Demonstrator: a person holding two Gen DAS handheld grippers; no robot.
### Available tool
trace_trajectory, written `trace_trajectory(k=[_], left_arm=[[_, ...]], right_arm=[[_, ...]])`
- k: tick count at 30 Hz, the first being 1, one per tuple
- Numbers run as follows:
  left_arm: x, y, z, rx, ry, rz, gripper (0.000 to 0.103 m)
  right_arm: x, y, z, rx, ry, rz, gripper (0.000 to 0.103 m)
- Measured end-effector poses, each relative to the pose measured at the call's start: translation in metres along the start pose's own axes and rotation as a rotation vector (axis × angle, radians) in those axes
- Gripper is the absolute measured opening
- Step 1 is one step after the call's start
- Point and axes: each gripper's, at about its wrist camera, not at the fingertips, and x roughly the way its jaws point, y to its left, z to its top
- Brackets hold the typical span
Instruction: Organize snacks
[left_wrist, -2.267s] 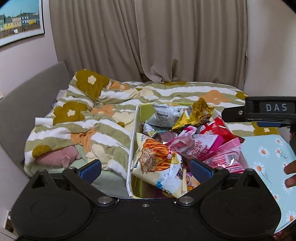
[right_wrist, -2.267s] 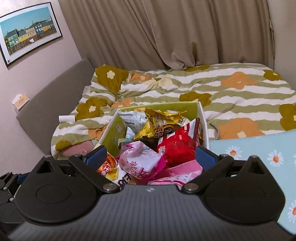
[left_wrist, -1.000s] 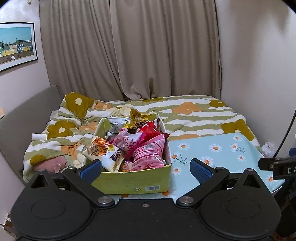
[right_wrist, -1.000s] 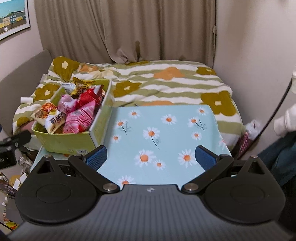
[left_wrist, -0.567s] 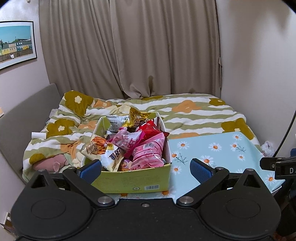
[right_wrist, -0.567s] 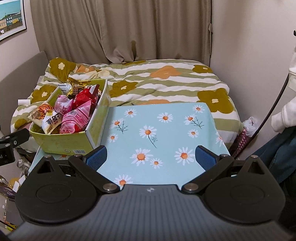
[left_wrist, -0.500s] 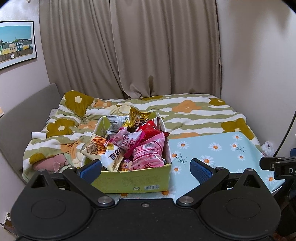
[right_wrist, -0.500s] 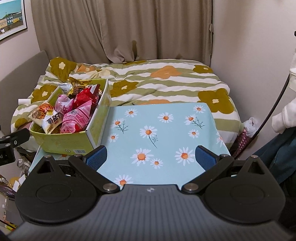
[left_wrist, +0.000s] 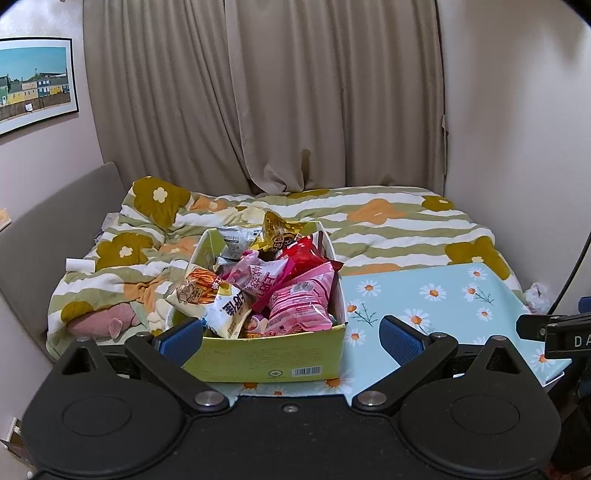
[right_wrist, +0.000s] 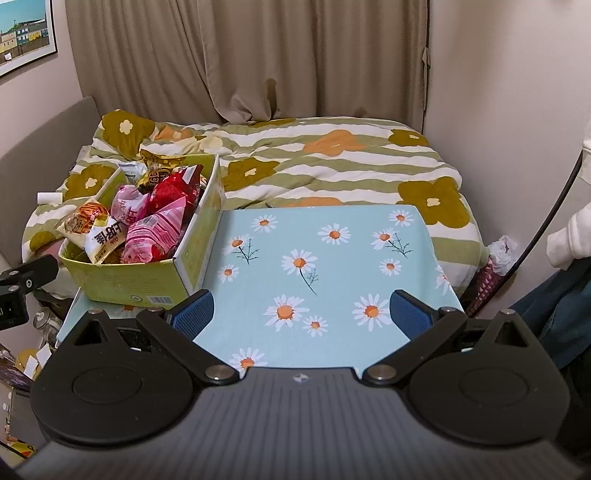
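Note:
A yellow-green cardboard box sits on the left end of a light-blue daisy-print table. It is heaped with snack bags: pink bags, a red bag, a gold bag and a white-orange bag. The box also shows in the right wrist view. My left gripper is open and empty, just in front of the box. My right gripper is open and empty over the bare table.
A bed with a striped flower quilt lies behind the table. A grey headboard and a pink plush are at the left. Curtains hang behind. A person's clothing and a cable are at the right.
Both grippers have pulled back from close over the box to a wider view of the table. In the last half second almost nothing has moved.

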Motion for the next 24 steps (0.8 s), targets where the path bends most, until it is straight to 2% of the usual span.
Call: trace_trajectory(k=[24], left_arm=[[0.0005, 0.0021, -0.0002, -0.004, 0.004, 0.002, 0.103]], right_arm=[[0.0013, 0.0008, 0.0008, -0.002, 0.000, 0.000, 0.103]])
